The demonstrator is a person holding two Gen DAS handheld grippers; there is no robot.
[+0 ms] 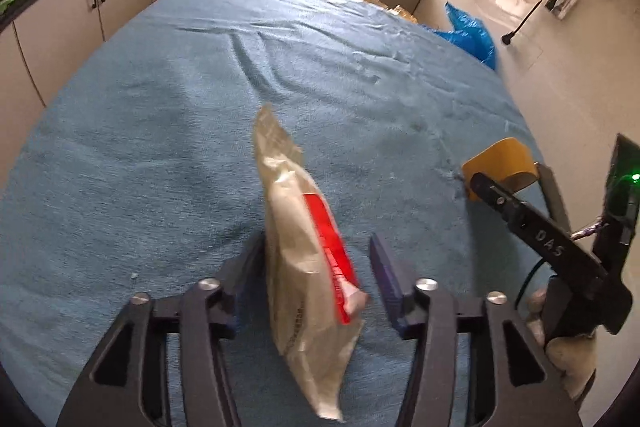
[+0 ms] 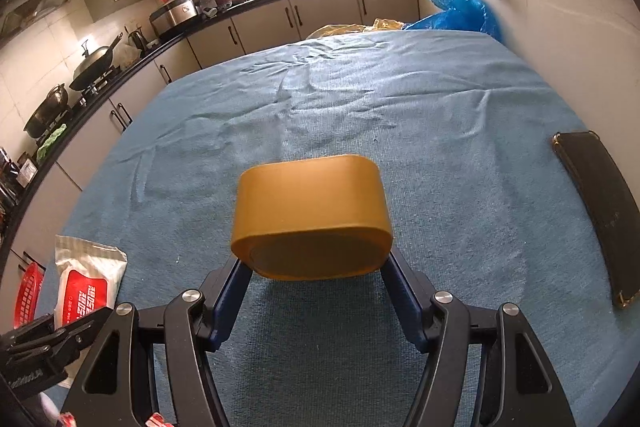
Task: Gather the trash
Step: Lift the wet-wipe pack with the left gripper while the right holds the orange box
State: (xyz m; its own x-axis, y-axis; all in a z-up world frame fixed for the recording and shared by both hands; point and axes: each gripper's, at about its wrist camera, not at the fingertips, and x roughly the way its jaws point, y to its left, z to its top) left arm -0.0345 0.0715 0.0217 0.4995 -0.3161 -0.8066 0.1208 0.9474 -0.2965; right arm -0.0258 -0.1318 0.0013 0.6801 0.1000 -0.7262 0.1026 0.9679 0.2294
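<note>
Your left gripper (image 1: pixel 318 267) is standing with its jaws apart, and the white-and-red wrapper (image 1: pixel 308 267) is sitting upright between them, brushing the left finger (image 1: pixel 252 263) while the right one is standing clear of it, so nothing is clamping it. The wrapper is hanging over the blue cloth (image 1: pixel 160 107) covering the table. Your right gripper (image 2: pixel 312 267) is gripping the mustard-yellow container (image 2: pixel 312 215), its pads pressing both sides and holding it above the cloth. A black phone (image 2: pixel 596 215) is lying near the table's right edge, well apart from the container.
</note>
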